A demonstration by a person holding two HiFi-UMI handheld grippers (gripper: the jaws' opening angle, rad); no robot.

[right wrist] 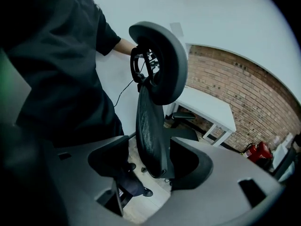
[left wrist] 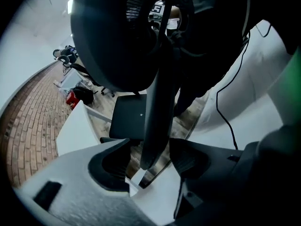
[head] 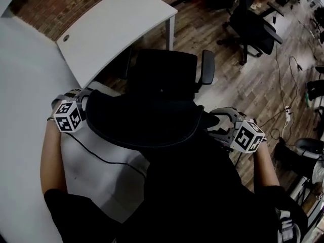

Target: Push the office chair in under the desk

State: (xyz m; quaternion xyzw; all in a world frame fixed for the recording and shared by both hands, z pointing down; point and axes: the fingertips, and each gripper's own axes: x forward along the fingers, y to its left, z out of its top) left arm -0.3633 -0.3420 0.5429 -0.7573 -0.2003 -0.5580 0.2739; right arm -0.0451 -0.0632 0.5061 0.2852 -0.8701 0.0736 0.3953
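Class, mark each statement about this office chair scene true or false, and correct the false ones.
1. The office chair is fully under the white desk. False: most of its seat shows clear of the desktop.
2. The left tongs are open around the backrest's edge. True.
3. The right tongs grip an armrest. False: they stand open astride the backrest's edge.
4. A brick wall stands behind the desk. True.
5. The floor is carpeted. False: it is wooden planks.

office chair before desk, left hand-held gripper and right hand-held gripper flanking backrest
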